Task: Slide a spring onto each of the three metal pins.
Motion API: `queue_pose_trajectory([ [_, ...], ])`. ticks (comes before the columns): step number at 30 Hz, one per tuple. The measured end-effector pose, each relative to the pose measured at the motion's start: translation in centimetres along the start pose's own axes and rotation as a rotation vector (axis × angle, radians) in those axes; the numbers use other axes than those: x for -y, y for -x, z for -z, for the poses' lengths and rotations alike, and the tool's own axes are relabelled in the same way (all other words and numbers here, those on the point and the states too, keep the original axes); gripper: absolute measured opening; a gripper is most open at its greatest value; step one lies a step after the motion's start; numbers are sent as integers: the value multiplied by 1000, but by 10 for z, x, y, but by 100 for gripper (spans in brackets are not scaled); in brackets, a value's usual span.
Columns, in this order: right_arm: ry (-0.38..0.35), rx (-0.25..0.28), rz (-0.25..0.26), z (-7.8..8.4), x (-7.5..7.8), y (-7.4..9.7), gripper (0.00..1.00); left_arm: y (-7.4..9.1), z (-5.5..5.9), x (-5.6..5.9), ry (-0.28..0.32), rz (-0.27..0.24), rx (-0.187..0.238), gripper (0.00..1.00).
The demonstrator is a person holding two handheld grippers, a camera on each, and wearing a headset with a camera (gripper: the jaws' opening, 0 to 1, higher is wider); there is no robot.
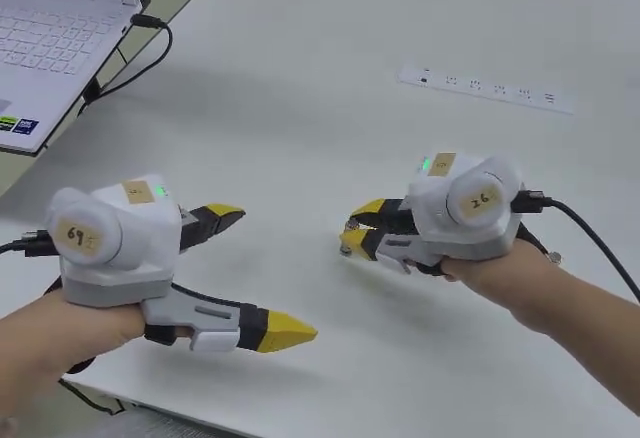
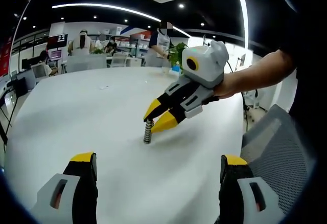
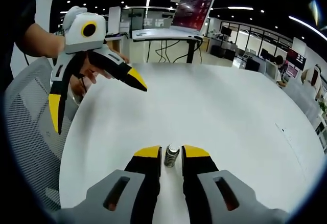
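At the far left an open white laptop [image 1: 50,28] sits at the edge of the wide white table [image 1: 300,108], with a thin black cable [image 1: 150,48] plugged into its side and trailing towards the near edge.

Near and to the left, a hand holds the left gripper [image 1: 275,273], a white body with black jaws tipped in yellow. Its jaws are spread wide with nothing between them. One tip points right across the table and the other sits nearer the person. In the left gripper view the same two tips [image 2: 157,158] rise far apart over bare tabletop. From the right gripper view the left gripper [image 3: 97,98] hangs above the table edge, with a grey mesh chair [image 3: 30,132] behind it.

Right of centre a small coiled metal spring [image 2: 148,131] stands upright on the table, well apart from the left gripper. The right gripper [image 1: 352,238], held in the other hand and pointing left, has its yellow tips drawn in against the spring from both sides, pinching it. The right gripper view shows this closely, the spring [image 3: 171,156] upright between the narrow jaws [image 3: 172,152]. A round silver top shows at the spring's upper end, perhaps a pin's head, though it is too small to be sure.

Far to the right, a long white power strip [image 1: 487,89] lies flat on the table.
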State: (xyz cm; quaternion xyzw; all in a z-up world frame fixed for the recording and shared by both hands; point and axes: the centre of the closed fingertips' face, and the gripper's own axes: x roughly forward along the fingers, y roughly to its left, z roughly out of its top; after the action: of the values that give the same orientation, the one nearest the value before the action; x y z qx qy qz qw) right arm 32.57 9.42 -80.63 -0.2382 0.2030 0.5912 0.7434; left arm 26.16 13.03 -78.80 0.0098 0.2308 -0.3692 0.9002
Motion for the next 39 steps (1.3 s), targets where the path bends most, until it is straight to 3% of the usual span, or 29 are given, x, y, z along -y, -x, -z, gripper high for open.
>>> queue_pose_trajectory([
  [7, -33, 66, -4, -13, -1, 14, 24, -1, -6, 0, -7, 0, 7, 98],
  [22, -109, 143, -8, -15, -15, 52, 39, -5, -24, 10, -44, 24, 27, 98],
  [28, -160, 156, -4, -6, -21, 66, 42, -8, -29, 13, -52, 33, 33, 98],
  [32, -204, 193, -4, -2, -27, 82, 47, -12, -31, 20, -60, 47, 32, 98],
  [39, -253, 236, 40, 11, -27, 114, 54, -18, -35, 32, -76, 76, 34, 98],
])
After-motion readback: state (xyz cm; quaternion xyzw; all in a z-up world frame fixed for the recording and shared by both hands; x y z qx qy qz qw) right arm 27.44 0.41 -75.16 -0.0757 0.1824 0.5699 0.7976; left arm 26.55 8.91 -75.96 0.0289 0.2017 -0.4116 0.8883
